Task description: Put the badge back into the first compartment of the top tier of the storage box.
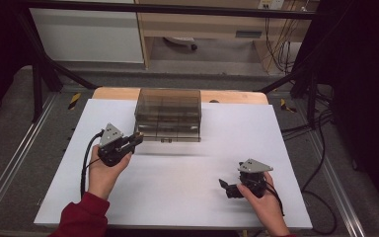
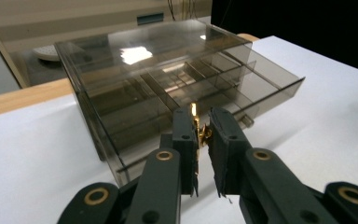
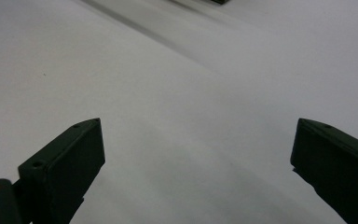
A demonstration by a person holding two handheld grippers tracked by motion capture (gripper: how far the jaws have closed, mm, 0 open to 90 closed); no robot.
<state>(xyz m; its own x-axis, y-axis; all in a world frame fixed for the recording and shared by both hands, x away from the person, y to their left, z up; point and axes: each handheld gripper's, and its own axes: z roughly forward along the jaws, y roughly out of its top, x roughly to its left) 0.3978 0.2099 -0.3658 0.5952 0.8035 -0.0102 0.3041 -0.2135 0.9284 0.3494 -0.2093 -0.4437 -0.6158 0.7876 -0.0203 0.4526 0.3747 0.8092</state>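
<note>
Left tongs (image 2: 204,128) clamped on small gold piece (image 2: 200,133), smoky plastic organizer (image 2: 135,79), right tongs (image 3: 196,158) apart.

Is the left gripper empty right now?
No: in the left gripper view, the left gripper pinches a small gold piece between its fingers, just before the smoky plastic box.

We see the drawer box (image 1: 168,114) at the far middle of the white sheet (image 1: 177,197), and this sheet lies on the table (image 1: 113,93), whose far edge shows behind it. One drawer (image 2: 242,88) of the box stands pulled out toward us. The left gripper (image 1: 137,138) is just before the left front corner of the box, and a small metal piece (image 2: 200,133) sits between its jaws. The right gripper (image 1: 223,184) is well apart from the box, over the near right part of the sheet, with its jaws pointing to the left.
</note>
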